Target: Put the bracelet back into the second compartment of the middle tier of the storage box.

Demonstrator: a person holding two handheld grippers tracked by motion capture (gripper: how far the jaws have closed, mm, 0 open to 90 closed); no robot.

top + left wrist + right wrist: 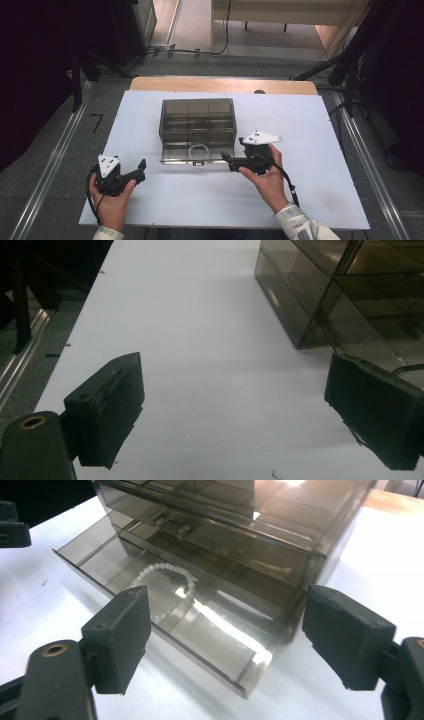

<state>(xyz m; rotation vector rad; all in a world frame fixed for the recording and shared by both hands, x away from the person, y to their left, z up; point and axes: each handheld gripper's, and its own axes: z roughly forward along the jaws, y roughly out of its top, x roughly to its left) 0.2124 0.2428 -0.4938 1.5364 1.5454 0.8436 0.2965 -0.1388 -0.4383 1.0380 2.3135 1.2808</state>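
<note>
A smoky clear drawer box (197, 117) stands at the middle of the white tabletop (310, 125). Its bottom drawer (172, 156) is pulled out toward me, and a white bead bracelet (198, 148) lies inside it. My right gripper (231, 152) is just off the drawer's right front corner, pointing left, jaws open and empty. In the right gripper view the open drawer (90, 572) with the bracelet (167, 587) lies beyond the spread jaws of the right gripper (225, 635). My left gripper (140, 170) rests open on the table to the front left of the box, and its own view shows the left gripper (235, 410) empty.
The box's left side (290, 305) stands ahead and right of the left jaws. Bare white tabletop (200, 315) runs along the table's left edge. A wooden strip (225, 85) borders the far side. Cables (200, 50) and dark stands lie on the floor beyond.
</note>
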